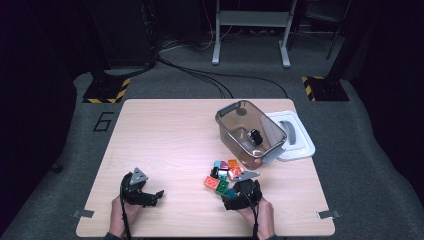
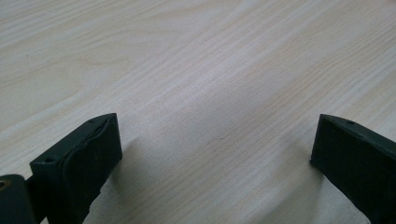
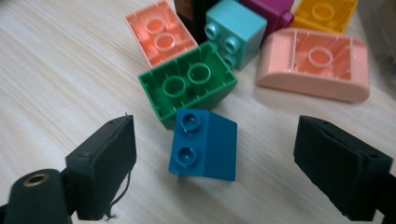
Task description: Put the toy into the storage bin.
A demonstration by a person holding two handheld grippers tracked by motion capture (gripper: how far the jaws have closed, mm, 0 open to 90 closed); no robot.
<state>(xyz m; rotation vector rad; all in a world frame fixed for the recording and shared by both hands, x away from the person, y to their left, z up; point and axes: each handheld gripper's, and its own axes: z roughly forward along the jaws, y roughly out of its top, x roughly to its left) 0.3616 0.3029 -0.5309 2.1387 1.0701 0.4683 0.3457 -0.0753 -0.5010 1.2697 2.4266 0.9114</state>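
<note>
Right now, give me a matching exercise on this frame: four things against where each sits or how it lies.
Things:
1. blue block
2. green block
3. white lid
4. left gripper

Places or states:
A. hollow side up, beside the blue one
B. over bare table, jaws open
C. between the right gripper's open jaws
D. beside the clear bin

Pairs: 1-C, 2-A, 3-D, 4-B

Left claw (image 1: 159,193) low, jaws wide apart; right claw (image 3: 215,154) angled down, jaws spread, nothing gripped.
</note>
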